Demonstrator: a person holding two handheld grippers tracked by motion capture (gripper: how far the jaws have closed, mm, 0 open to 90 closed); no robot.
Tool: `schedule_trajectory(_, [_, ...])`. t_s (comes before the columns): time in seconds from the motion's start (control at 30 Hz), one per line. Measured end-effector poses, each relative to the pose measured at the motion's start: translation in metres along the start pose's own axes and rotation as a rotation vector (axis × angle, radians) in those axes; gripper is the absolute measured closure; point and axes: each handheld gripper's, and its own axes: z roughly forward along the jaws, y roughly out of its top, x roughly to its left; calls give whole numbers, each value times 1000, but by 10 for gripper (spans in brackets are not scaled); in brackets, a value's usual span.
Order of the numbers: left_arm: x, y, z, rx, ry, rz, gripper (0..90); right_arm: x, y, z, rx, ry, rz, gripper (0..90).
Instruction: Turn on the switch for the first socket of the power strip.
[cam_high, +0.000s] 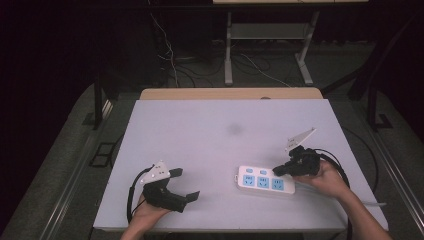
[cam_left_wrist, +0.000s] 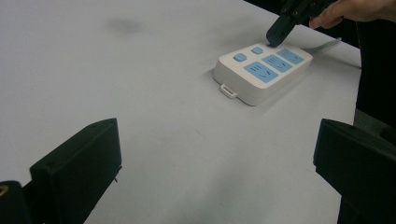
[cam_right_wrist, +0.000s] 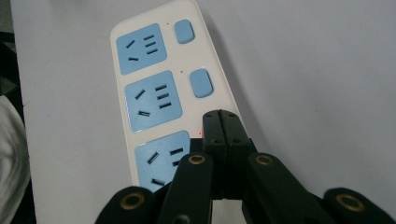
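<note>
Overhead first, high view: white rectangular plastic power strip with three blue sockets (cam_high: 264, 181) lies flat on the white table top (cam_high: 215, 135), directly under and ahead of the right gripper (cam_high: 278, 171). That gripper is clenched, jaws together, its tip down on the strip's near right end. The left gripper (cam_high: 183, 184) rests well to the side of the strip, jaws spread apart, holding nothing.

Left gripper view: own two black jaws stand wide at the bottom corners, bare table between them. The strip (cam_left_wrist: 262, 72) sits far ahead and to the right of this gripper, a small hanging loop on its nearer end, its cord running off behind. The right gripper (cam_left_wrist: 277, 37) presses its closed tip onto the top face at the far end.

Right gripper view: jaws shut flat against each other, gripping nothing, tip (cam_right_wrist: 220, 122) touching the strip (cam_right_wrist: 159, 93) beside the nearest socket, where a third switch would sit. Two blue rocker switches (cam_right_wrist: 201, 82) lie further ahead; a small red dot glows just beside the tip.

Handling judgement: rigid hard shell, light, smooth, likely to slide on the table under a sideways push. Press straight down on a switch. To lift, pinch across the narrow width at mid-body; mind cord drag.
</note>
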Motion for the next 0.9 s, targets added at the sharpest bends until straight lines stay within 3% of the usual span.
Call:
schedule_trajectory(0.2, [-1,0,0,2,0,1,0,3,-1,1,0,-25,-7,900])
schedule_trajectory(0.37, [0,0,1,4,0,2,0,2,-3,1,-18,-14,2,900])
schedule_trajectory(0.8, [1,0,-2,-7,3,-7,0,4,0,-1,-6,-31,8,900])
schedule_trajectory(0.9, [2,0,-2,-4,3,-7,0,2,0,-1,-6,-8,19,900])
